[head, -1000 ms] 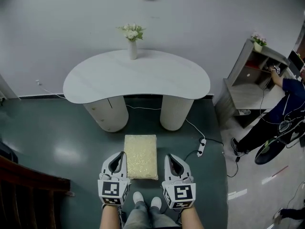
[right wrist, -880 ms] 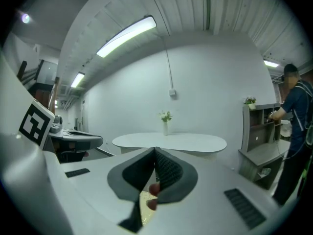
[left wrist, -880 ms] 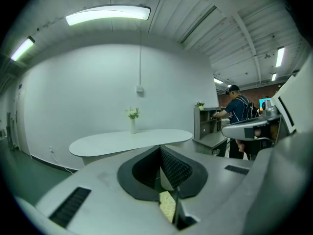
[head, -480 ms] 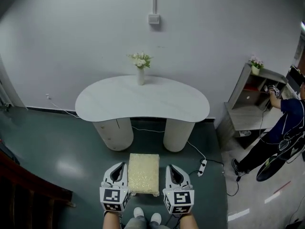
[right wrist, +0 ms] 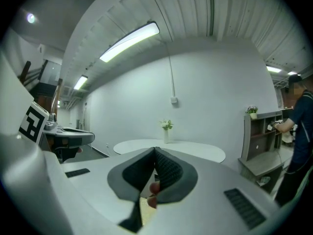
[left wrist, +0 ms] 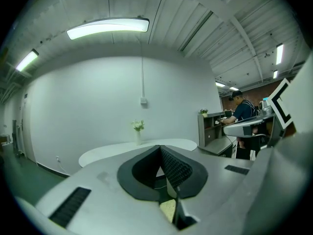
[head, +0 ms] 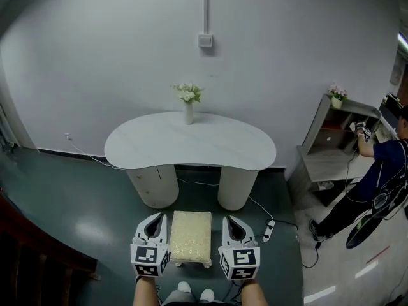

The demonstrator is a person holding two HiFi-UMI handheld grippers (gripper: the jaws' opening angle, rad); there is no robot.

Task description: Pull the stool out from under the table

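Cream-cushioned stool stands clear of the white table at 12 o'clock. My left gripper is at its 9 and my right gripper at its 3, jaws pinched together, empty. I'd best draw both away evenly, without nudging it back.
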